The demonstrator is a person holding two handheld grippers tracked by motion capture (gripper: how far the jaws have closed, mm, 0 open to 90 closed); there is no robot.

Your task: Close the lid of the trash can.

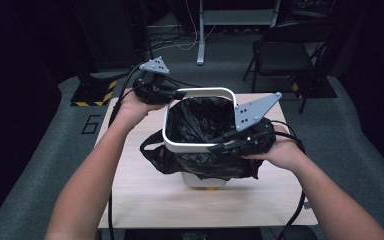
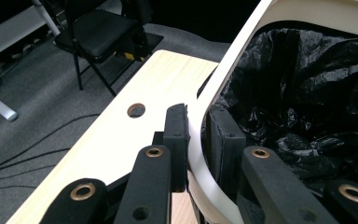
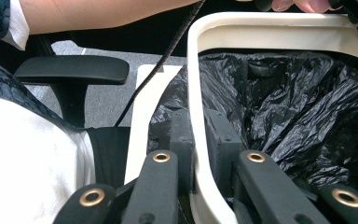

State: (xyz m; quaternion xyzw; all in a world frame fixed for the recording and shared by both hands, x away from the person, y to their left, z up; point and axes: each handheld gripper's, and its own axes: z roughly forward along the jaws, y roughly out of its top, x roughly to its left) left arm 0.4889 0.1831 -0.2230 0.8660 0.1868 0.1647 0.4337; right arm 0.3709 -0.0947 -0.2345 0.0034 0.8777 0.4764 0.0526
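Observation:
A white bin (image 1: 200, 181) stands mid-table, lined with a black trash bag (image 1: 200, 117) whose edge spills over its sides. A white rim ring (image 1: 200, 91) sits around the bag's mouth. My left gripper (image 1: 172, 95) is shut on the ring's far left corner. In the left gripper view its pads (image 2: 176, 135) squeeze the ring (image 2: 242, 51) from outside and inside, next to the bag (image 2: 307, 93). My right gripper (image 1: 217, 147) is shut on the ring's near right side. In the right gripper view the ring (image 3: 270, 21) runs between that gripper's (image 3: 196, 122) jaws, with the bag (image 3: 298, 102) inside.
The wooden table (image 1: 145, 195) has a round cable hole (image 2: 136, 110) near its far edge. A black folding chair (image 1: 285, 50) and a white desk leg (image 1: 200, 30) stand beyond it on grey carpet. A chair armrest (image 3: 72, 70) lies at the near side.

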